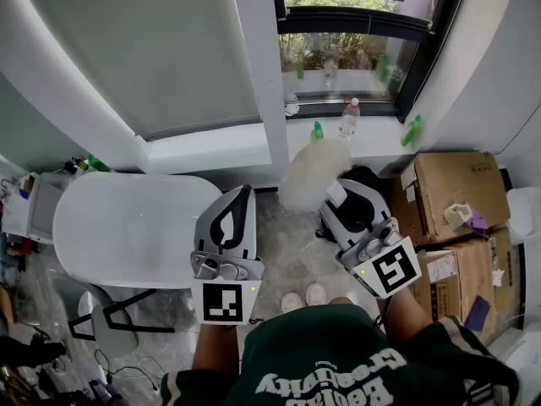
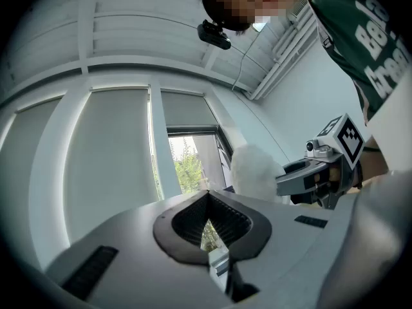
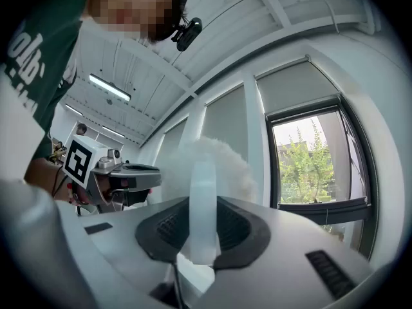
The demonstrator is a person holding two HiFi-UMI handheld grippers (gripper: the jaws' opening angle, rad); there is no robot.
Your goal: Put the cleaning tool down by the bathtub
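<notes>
Duster [image 1: 314, 174] held in the air, right of the bathtub [image 1: 127, 227]
Right gripper [image 1: 341, 194] is clamped on the fluffy white duster's handle, toward the far window [image 1: 347, 57]; left gripper [image 1: 244, 191] has its jaws together and empty, beside the bathtub's right end

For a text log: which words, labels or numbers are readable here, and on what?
"Be..." and "Crea...": white print on the green shirt, rest unclear.
Bottles: labels too small to read.
Marker cubes: square patterns only, no letters.
Cardboard boxes: no legible print.
</notes>
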